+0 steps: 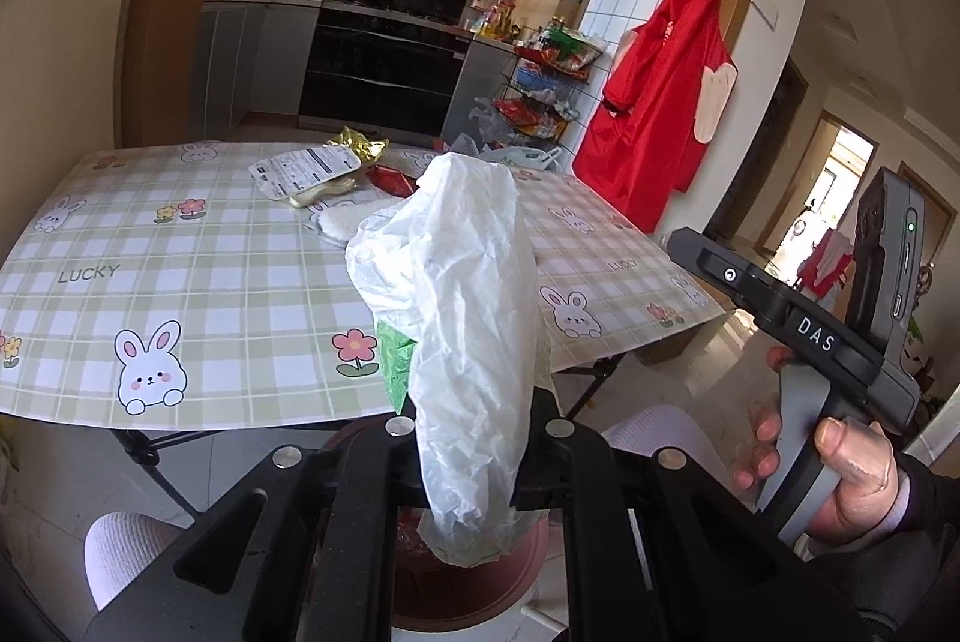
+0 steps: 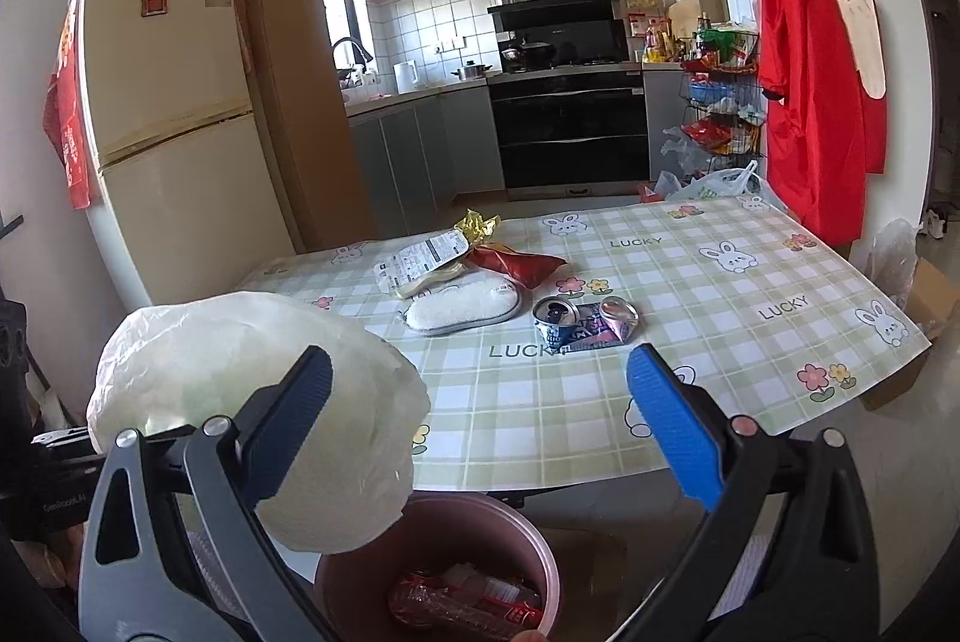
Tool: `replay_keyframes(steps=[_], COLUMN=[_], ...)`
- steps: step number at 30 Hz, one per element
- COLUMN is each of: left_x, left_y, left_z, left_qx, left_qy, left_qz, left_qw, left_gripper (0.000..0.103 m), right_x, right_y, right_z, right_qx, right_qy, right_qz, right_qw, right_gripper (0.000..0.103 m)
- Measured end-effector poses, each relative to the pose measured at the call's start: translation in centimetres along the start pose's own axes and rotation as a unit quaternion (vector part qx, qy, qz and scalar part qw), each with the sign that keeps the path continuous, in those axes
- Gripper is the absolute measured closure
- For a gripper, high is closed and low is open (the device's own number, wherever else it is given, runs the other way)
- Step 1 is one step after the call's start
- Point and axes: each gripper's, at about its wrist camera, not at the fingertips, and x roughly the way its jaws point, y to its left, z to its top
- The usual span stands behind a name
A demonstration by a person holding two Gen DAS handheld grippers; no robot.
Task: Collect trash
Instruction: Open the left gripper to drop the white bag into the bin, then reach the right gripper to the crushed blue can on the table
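The white plastic bag (image 1: 462, 318) is clenched in the left tool (image 1: 474, 438), held off the near edge of the worktop (image 1: 180, 246) and directly over the pink bin (image 2: 528, 540) on the floor. Its long axis runs roughly along the tool's fingers: the loose upper end billows up and away toward the worktop, while the lower tail droops past the jaws toward the bin's mouth, so a release looks likely to drop it straight in. A scrap of green wrapper (image 1: 395, 360) shows just behind the bag.

The bin already holds a red-labelled crushed bottle (image 2: 462, 603). The right tool (image 2: 480, 426) stands released, wide apart and empty, beside the left one and aimed at the worktop, where the crushed can (image 2: 579, 321), red wrapper (image 2: 519, 267) and white pad (image 2: 462, 309) lie toward the middle.
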Motion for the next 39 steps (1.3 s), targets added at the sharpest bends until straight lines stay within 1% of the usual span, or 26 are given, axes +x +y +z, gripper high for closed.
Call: replay_keyframes(steps=[3,8,9,11,12,13,15,16,20,22,25,31,35,39], left_x=[0.6,1.0,1.0,1.1,1.2,1.1,1.0,0.9,0.5,0.2,-0.1,-0.2,-0.3,-0.4], left_y=[-0.5,-0.7,-0.6,-0.2,0.1,0.3,0.7,1.0,2.1,2.6,3.4,4.6,5.0,5.2], left_z=[-0.3,-0.7,-0.6,-0.7,-0.6,-0.6,-0.5,-0.5,-0.4,-0.4,-0.3,-0.3,-0.5,-0.3], left_qx=[0.007,0.011,0.009,0.002,-0.003,-0.007,-0.017,-0.022,-0.046,-0.058,-0.076,-0.096,-0.1,-0.095], left_qy=[0.011,0.017,0.018,0.019,0.019,0.017,0.013,0.011,0.003,-0.002,-0.007,-0.005,-0.006,-0.006], left_qz=[-0.008,-0.014,-0.013,-0.015,-0.015,-0.015,-0.011,-0.008,0.011,0.024,0.035,0.058,0.072,0.094], left_qw=[0.9999,0.9997,0.9997,0.9997,0.9997,0.9997,0.9997,0.9997,0.9989,0.998,0.9965,0.9937,0.9923,0.9911], left_gripper=[0.091,0.09,0.085,0.07,0.056,0.045,0.038,0.033,0.022,0.014,0.01,0.007,0.006,0.006], right_x=[0.0,-0.1,-0.1,-0.1,-0.1,-0.1,-0.1,-0.1,0.0,0.0,0.1,0.4,0.5,0.9], right_y=[0.0,-0.2,-0.2,-0.2,-0.2,-0.2,-0.1,-0.1,-0.1,-0.1,-0.2,-0.3,-0.4,-0.8], right_z=[-0.1,-0.1,-0.1,-0.1,-0.1,-0.1,-0.2,-0.1,-0.2,-0.2,-0.3,-0.4,-0.5,-0.5], right_qx=[0.001,0.003,0.004,0.004,0.004,0.004,0.004,0.003,0.004,0.004,0.004,0.007,0.008,0.007], right_qy=[0.0,-0.003,-0.003,-0.002,-0.002,-0.001,0.0,0.0,0.001,0.003,0.005,0.011,0.014,0.02], right_qz=[-0.001,-0.002,-0.002,-0.002,-0.002,-0.002,-0.001,-0.001,-0.002,-0.003,-0.004,-0.006,-0.008,-0.013], right_qw=[1.0,1.0,1.0,1.0,1.0,1.0,1.0,1.0,1.0,1.0,1.0,1.0,1.0,1.0], right_gripper=[0.006,0.006,0.006,0.006,0.006,0.006,0.006,0.006,0.006,0.006,0.006,0.006,0.006,0.006])
